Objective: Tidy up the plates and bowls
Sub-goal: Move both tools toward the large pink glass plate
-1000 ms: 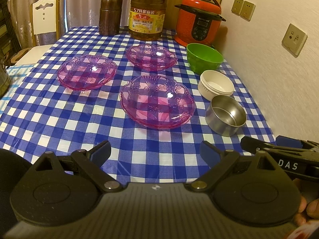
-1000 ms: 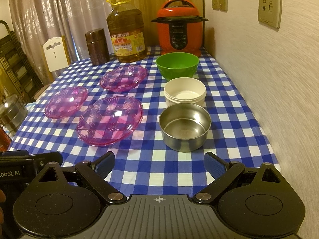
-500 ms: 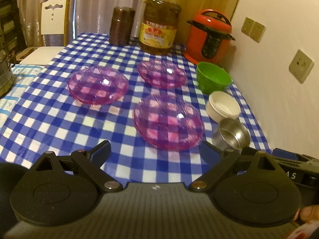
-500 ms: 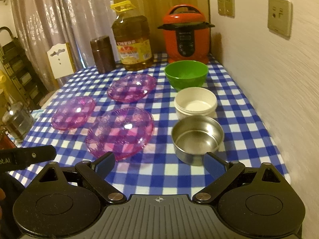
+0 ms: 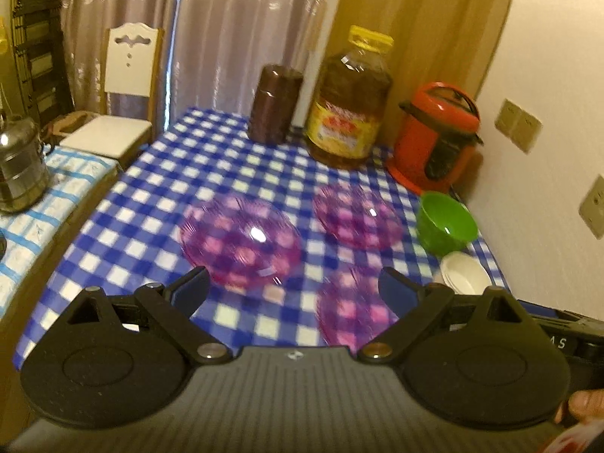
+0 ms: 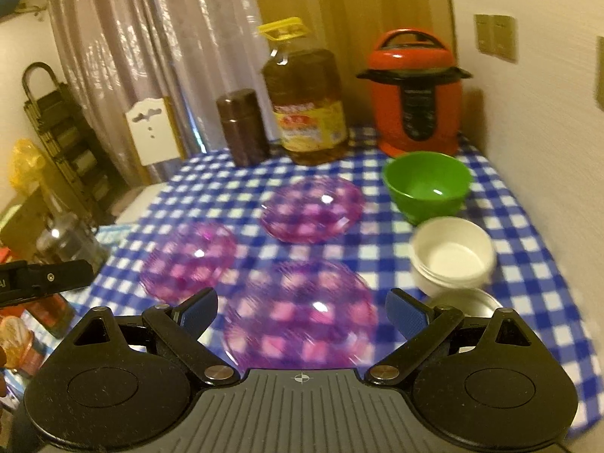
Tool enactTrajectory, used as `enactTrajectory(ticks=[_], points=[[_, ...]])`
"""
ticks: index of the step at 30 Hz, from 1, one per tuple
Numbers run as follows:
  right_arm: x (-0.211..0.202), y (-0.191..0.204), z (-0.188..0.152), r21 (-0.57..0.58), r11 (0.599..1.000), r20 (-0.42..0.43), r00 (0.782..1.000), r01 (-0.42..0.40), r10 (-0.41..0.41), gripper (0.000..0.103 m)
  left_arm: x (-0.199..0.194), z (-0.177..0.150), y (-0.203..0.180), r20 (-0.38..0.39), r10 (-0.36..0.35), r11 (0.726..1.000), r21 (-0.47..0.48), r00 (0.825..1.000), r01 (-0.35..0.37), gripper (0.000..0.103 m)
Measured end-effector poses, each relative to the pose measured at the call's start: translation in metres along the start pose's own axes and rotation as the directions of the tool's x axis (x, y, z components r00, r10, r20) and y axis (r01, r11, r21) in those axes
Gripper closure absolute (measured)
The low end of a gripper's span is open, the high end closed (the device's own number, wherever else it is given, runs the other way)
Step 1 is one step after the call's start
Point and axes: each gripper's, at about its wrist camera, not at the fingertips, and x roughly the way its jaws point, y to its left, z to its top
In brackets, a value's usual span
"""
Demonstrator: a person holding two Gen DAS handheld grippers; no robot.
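Left gripper (image 5: 294,290), right gripper (image 6: 302,307) raised above plates (image 6: 300,322) (jaws spread).

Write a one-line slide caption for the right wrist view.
Open right gripper above three pink plates, with green bowl, white bowl and steel bowl lined up alongside.

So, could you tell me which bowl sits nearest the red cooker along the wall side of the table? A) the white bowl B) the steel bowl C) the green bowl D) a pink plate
C: the green bowl stands just in front of the red cooker, with the white bowl next toward the camera and the steel bowl closest to the right gripper.
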Motion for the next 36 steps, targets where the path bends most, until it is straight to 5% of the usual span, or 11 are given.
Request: enactTrajectory(ticks=[8,29,36], points=[[0.068,0.027,0.031,-0.020,0.998,-0.034,0.998,-0.061,0.061,0.008,0.032,0.026,0.049,0.046,0.063,0.997,-0.051,0.997,-0.060,0.008],[0.219,0.061,0.045,-0.023,0.993,-0.185,0.976,-0.117,0.110,0.008,0.147,0.028,0.121,-0.115,0.138,0.988,-0.057,0.984,-0.145,0.011],[0.247,0.060,0.044,-0.004,0.993,-0.239,0.964,-0.121,0.117,0.022,0.175,0.026,0.135,-0.154,0.135,0.988,-0.052,0.979,-0.144,0.016]])
